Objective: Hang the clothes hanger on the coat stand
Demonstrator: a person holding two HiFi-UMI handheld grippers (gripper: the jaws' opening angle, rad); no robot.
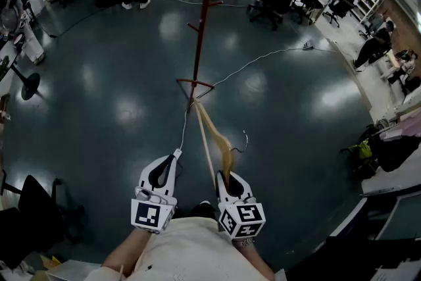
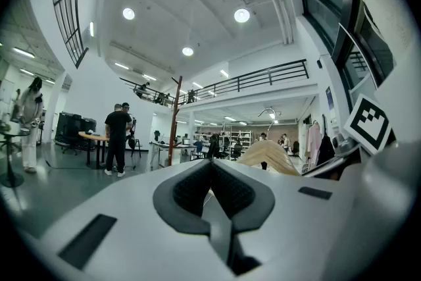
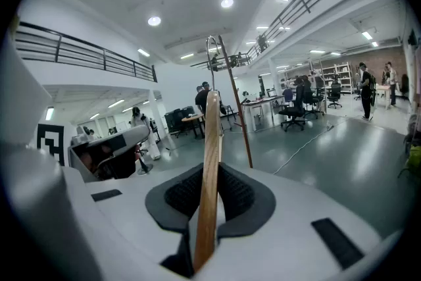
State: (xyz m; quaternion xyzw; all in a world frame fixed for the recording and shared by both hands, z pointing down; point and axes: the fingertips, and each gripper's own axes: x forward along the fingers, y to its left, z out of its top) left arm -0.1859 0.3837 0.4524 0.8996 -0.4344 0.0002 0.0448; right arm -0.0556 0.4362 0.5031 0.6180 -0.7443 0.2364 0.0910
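Right gripper point(image 1: 228, 176) was clamped on the wooden clothes hanger point(image 1: 212, 131), gripping one end of its arm. In the right gripper view the wood ran straight up out of the pinched pads, with the metal hook point(image 3: 210, 49) at the far, upper end. Left gripper point(image 1: 174, 156) had its jaws together with nothing between them, held level just beside the right one and taking no part in the hold. The coat stand point(image 1: 202, 16) stood on the floor ahead of both grippers, apart from the hanger and not touching it. The hanger's long axis pointed away from the person and roughly toward the pole. In the right gripper view the pole appeared just right of the wood and beyond it. Judgement: the carrying hand was the right one, so it would have to bring the hook forward and over a peg point(image 1: 195, 27). The hanger was not yet hung.
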